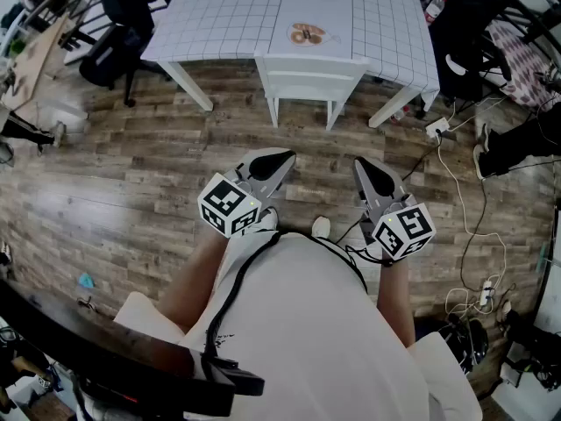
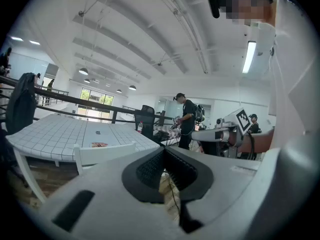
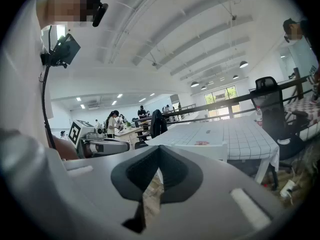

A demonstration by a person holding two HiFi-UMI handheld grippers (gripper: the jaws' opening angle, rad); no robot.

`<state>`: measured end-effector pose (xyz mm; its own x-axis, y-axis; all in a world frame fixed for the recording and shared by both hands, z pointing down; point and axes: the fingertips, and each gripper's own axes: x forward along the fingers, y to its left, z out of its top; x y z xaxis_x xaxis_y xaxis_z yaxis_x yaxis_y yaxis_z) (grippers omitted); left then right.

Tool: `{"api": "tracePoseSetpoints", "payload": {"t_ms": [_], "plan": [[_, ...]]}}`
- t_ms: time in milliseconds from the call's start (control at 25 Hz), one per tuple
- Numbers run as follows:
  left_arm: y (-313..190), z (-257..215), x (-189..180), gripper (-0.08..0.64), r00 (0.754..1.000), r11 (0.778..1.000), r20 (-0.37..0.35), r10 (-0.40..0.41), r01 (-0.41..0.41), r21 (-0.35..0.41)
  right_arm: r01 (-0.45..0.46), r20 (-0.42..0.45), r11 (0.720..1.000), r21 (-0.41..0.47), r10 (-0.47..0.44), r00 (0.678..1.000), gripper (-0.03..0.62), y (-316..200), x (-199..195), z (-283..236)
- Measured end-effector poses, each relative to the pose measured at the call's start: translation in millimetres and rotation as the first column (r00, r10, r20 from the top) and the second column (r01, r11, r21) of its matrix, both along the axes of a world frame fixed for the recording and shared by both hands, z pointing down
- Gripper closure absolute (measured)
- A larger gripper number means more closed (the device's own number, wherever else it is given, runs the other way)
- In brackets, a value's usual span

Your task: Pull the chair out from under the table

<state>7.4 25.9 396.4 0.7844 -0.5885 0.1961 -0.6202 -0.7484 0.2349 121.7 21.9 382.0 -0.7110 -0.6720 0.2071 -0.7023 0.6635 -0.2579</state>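
A white chair (image 1: 311, 75) stands pushed in under the table (image 1: 219, 11) with the white grid cloth, its backrest facing me. Both grippers hover over the wooden floor, well short of the chair. My left gripper (image 1: 279, 159) is shut and holds nothing; my right gripper (image 1: 363, 167) is the same. In the left gripper view the shut jaws of the left gripper (image 2: 164, 152) point past the chair (image 2: 102, 154), which stands to the left. The right gripper view shows the right gripper (image 3: 159, 152) shut, with the chair's backrest (image 3: 202, 151) ahead to the right.
A small plate of food (image 1: 307, 33) lies on the table above the chair. Black office chairs (image 1: 118, 24) stand at both ends of the table. Cables and a power strip (image 1: 438, 130) trail over the floor at right. People stand at desks in the background.
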Motion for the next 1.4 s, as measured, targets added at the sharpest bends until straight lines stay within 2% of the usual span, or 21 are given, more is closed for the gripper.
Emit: {"api": "tracePoseSetpoints", "payload": {"t_ms": [320, 480, 640, 840, 1000, 1160, 1400], "plan": [[-1.0, -2.3, -18.4, 0.552, 1.000, 1.000, -0.011, -0.020, 0.020, -0.011, -0.010, 0.006, 1.000, -0.003, 0.010, 1.000, 0.588, 5.8, -9.5, -2.8], [1.2, -0.6, -31.1, 0.552, 1.000, 1.000, -0.009, -0.016, 0.016, -0.012, -0.030, 0.057, 0.999, -0.012, 0.030, 0.998, 0.588, 8.9, -13.0, -7.1], [2.2, 2.5, -48.9, 0.555, 0.998, 0.999, -0.048, -0.028, 0.026, -0.034, -0.048, 0.093, 0.998, -0.027, 0.050, 0.994, 0.588, 11.4, -19.1, -7.7], [5.0, 3.3, -70.6, 0.557, 0.997, 0.999, -0.083, -0.003, 0.000, -0.046, -0.059, 0.162, 0.997, -0.055, 0.067, 0.985, 0.588, 16.3, -38.9, -9.5], [11.6, 12.8, -90.8, 0.554, 0.998, 0.999, -0.060, 0.022, -0.025, -0.047, -0.097, 0.143, 0.994, -0.057, 0.105, 0.984, 0.584, 22.3, -59.9, -3.6], [18.9, 18.4, -110.0, 0.552, 0.997, 0.997, -0.063, 0.054, -0.057, -0.052, -0.148, 0.170, 0.987, -0.065, 0.157, 0.973, 0.584, 28.2, -73.2, -3.1], [23.8, 22.4, -130.6, 0.552, 0.996, 0.997, -0.067, 0.064, -0.068, -0.048, -0.153, 0.120, 0.986, -0.061, 0.160, 0.980, 0.584, 39.3, -88.9, -1.9]]}}
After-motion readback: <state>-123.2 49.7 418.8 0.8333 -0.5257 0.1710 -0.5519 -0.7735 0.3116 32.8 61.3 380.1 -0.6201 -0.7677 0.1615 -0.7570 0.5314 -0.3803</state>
